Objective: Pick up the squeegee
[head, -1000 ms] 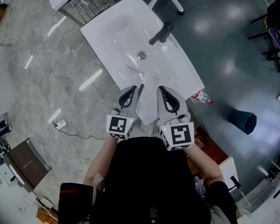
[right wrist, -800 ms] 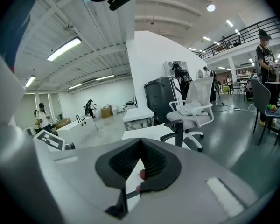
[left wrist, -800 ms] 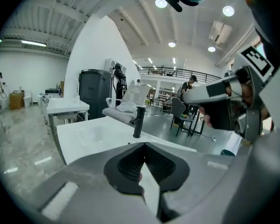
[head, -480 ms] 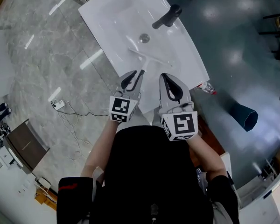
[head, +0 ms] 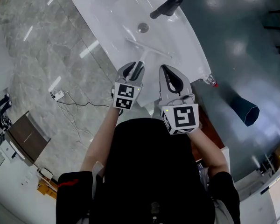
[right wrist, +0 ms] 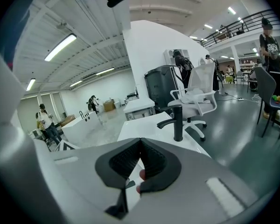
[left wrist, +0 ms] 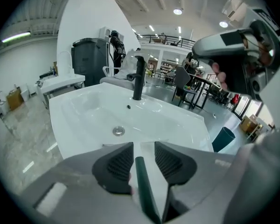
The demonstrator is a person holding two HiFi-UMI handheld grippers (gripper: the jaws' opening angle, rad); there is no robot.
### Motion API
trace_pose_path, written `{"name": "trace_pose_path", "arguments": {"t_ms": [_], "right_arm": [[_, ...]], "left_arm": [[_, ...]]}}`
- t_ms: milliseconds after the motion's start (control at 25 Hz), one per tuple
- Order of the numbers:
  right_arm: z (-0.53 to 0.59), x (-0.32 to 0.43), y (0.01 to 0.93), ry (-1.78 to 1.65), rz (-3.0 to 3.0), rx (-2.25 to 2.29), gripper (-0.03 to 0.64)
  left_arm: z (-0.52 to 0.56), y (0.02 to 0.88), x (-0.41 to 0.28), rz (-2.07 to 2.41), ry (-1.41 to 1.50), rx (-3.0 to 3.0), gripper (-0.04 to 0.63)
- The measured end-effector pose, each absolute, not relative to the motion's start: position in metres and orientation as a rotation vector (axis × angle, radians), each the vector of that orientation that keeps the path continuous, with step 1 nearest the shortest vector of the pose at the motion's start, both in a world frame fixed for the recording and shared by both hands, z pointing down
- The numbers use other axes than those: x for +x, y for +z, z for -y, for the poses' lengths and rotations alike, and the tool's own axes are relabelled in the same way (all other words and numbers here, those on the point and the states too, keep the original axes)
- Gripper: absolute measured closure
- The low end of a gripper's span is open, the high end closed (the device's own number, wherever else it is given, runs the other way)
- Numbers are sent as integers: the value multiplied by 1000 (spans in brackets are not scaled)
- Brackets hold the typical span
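Observation:
The squeegee [head: 147,49] lies on the white sink top [head: 113,13], its blade crosswise in front of the drain [head: 143,28] and its dark green handle [left wrist: 141,176] pointing back at me. My left gripper [head: 134,68] straddles that handle. Its jaws have just been opening and stand open, and the handle runs between the ribbed pads [left wrist: 119,162] unpressed. In the left gripper view the left gripper [left wrist: 143,143] looks over the basin toward the black faucet [left wrist: 138,80]. To the right of the handle, my right gripper [head: 164,69] is shut on nothing, its tips meeting [right wrist: 141,140].
The black faucet [head: 165,6] stands at the sink's far side. Right of the sink, a plastic bottle [head: 210,80] and a dark teal bin [head: 245,110] are on the floor. A cable and plug strip [head: 56,94] lie to the left. An office chair [right wrist: 196,101] stands beyond the sink.
Both grippers have come down toward the sink. The left one, shut a second ago, has opened and now has the squeegee handle between its jaws.

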State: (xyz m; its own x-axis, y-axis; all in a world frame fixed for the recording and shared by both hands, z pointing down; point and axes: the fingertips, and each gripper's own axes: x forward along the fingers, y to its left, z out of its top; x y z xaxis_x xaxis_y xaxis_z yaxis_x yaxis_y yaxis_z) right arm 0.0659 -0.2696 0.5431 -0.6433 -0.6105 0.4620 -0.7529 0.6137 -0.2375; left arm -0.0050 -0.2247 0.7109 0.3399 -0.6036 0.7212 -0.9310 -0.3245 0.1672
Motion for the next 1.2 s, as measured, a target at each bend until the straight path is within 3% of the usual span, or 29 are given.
{"name": "trace_pose_path", "arguments": {"t_ms": [920,1200], "right_arm": [[265,79,562,650,2469,1099,614],[262,83,562,655,2463,1115,614]], "left_arm": [[200,784,1,1112,1091,1653,446],[196,793,-3,1107,1148,1568,484]]}}
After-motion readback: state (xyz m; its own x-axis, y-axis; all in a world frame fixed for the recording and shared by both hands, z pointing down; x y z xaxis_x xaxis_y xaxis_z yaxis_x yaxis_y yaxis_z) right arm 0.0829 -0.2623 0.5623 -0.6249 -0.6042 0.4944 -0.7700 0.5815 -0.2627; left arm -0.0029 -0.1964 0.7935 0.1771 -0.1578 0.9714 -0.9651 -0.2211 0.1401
